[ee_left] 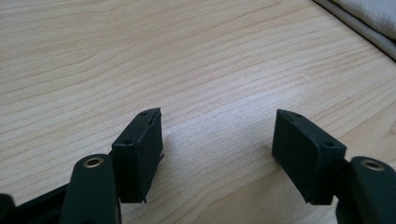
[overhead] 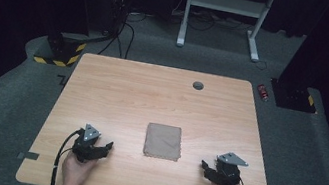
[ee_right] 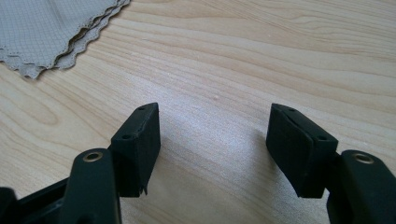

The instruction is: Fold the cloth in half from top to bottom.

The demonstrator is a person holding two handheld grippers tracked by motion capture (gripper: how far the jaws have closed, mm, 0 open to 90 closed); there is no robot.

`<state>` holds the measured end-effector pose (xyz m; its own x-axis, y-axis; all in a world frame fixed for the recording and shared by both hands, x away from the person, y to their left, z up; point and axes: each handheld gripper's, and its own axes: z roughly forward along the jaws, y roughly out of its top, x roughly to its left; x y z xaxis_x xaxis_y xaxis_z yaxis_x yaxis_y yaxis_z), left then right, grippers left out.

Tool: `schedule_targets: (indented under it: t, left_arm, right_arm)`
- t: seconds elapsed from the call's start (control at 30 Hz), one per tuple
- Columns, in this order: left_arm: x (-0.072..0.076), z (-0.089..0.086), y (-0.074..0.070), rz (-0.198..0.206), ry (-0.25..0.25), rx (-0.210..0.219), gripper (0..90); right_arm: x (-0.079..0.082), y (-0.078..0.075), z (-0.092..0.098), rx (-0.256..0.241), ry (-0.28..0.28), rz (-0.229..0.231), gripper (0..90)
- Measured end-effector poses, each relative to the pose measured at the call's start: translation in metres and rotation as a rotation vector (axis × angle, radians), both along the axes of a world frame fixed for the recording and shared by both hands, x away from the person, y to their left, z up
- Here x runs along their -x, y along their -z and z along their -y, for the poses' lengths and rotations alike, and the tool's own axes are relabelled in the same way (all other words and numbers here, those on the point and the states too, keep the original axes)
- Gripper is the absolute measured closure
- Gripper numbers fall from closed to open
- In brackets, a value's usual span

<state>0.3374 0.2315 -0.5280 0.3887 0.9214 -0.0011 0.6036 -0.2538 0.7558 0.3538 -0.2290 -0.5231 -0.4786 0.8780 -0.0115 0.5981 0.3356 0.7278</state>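
The wooden surface (overhead: pixel 116 94) carried a folded grey cloth (overhead: pixel 163 141) w/ scalloped edges, lying flat near the middle, slightly toward the person's side. A small round grey cap (overhead: pixel 198 85) sat near the far edge. The left claw (overhead: pixel 103 150) rested on the surface left of the cloth, well apart from it, jaws spread, nothing btwn them. The right claw (overhead: pixel 206 169) rested right of the cloth, near but not touching, jaws likewise spread & empty. In the right gripper view the cloth's (ee_right: pixel 51 32) wavy corner showed at upper left; in the left gripper view, its edge (ee_left: pixel 369 18) at upper right.
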Motion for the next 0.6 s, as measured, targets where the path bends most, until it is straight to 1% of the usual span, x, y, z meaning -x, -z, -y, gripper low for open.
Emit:
schedule_targets:
  t: [0.6]
  left_arm:
    - [-0.0001,0.0003,0.0001,-0.001,0.002,0.001,32.3]
  right_arm:
    - [0.0000,0.0000,0.0000,0.000,0.000,0.000,35.0]
